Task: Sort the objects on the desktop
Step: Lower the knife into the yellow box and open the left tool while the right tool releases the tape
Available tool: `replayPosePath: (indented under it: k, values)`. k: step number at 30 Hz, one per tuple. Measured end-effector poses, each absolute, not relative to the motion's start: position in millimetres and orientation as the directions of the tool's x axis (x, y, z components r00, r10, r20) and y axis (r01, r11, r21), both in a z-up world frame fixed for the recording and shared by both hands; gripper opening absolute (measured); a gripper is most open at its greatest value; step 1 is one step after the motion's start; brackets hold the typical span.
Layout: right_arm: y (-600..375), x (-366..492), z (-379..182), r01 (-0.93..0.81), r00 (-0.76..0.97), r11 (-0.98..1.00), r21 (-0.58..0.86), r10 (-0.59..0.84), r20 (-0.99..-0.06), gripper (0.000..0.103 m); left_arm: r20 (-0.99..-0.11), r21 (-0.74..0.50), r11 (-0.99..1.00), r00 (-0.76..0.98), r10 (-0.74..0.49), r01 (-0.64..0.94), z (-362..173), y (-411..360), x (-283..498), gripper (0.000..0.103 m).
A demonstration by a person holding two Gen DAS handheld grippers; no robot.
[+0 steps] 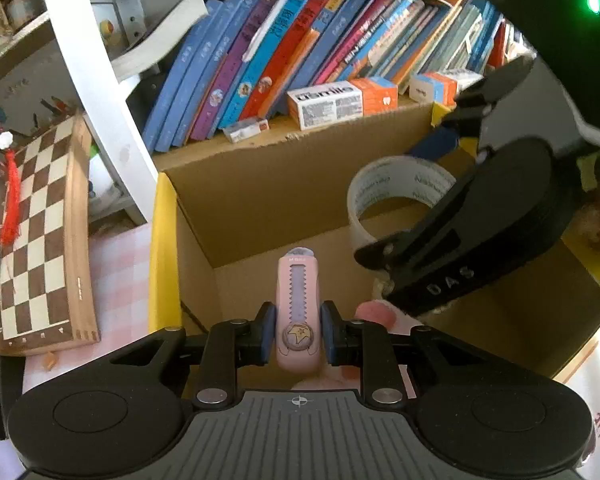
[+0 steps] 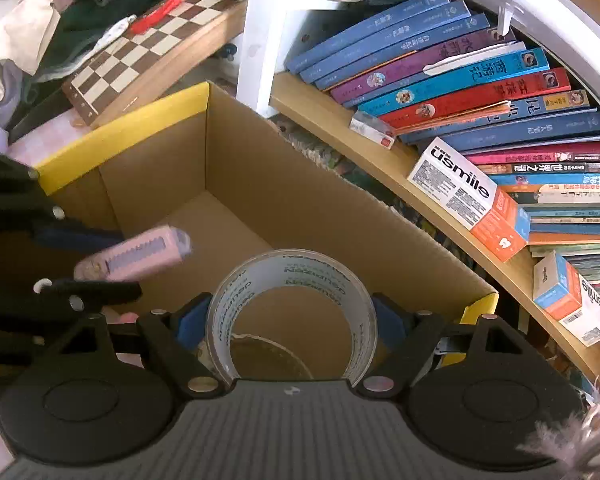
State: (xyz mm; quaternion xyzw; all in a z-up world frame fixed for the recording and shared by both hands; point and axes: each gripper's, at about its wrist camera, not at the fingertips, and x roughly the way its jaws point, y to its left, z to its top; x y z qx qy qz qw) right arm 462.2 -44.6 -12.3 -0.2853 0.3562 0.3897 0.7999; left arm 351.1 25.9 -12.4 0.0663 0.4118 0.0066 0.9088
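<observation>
The pink utility knife is pinched in the left gripper's jaws, above the open cardboard box. Beside it, the right gripper's jaws clamp a roll of clear tape over the same box. A bookshelf and chessboard flank the box.

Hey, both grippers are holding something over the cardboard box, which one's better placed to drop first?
Probably right: its gripper holds the tape roll over open box floor, reaching farther in than the left gripper with the pink cutter.
</observation>
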Motion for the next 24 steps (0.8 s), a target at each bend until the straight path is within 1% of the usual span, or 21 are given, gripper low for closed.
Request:
replayPosePath:
  k: [8,11,13,14,15,16,17,18,19,23,24]
  values:
    - [-42,462,-16,-0.834,0.424,0.523,-0.175,0.405,-0.81,0.083,-0.758,0.113,0.993,0.649,0.062,0.037,-15,24,353,0.024]
    - [-43,462,-15,-0.834,0.423,0.525,-0.171,0.41,-0.808,0.083,-0.758,0.104,0.994,0.649,0.058,0.032,-13,24,353,0.032]
    - [-45,462,-14,-0.832,0.426,0.53,-0.166,0.417,-0.803,0.09,-0.751,0.109,0.993,0.657,0.06,0.035,-10,22,351,0.039]
    - [-46,461,-13,-0.831,0.427,0.532,-0.163,0.421,-0.8,0.091,-0.747,0.113,0.993,0.662,0.061,0.036,-9,21,349,0.039]
    - [-47,461,-13,-0.83,0.428,0.535,-0.161,0.425,-0.798,0.091,-0.741,0.119,0.992,0.668,0.064,0.037,-8,20,348,0.043]
    - [-48,461,-12,-0.826,0.43,0.54,-0.158,0.425,-0.796,0.091,-0.733,0.13,0.991,0.676,0.076,0.031,-6,19,346,0.051]
    - [-49,461,-12,-0.823,0.432,0.546,-0.156,0.425,-0.795,0.091,-0.725,0.142,0.99,0.683,0.089,0.023,-4,18,344,0.056]
    - [-51,461,-11,-0.822,0.433,0.549,-0.153,0.427,-0.794,0.091,-0.716,0.154,0.988,0.69,0.102,0.015,-2,18,342,0.064]
    - [-53,460,-9,-0.82,0.434,0.553,-0.149,0.432,-0.791,0.091,-0.706,0.158,0.987,0.7,0.107,0.008,0,18,340,0.068]
    - [-60,455,2,-0.81,0.449,0.571,-0.134,0.458,-0.767,0.091,-0.673,0.168,0.986,0.73,0.121,-0.009,11,17,333,0.073]
    - [-62,454,5,-0.807,0.454,0.575,-0.13,0.465,-0.76,0.091,-0.663,0.173,0.985,0.738,0.124,-0.01,14,17,331,0.076]
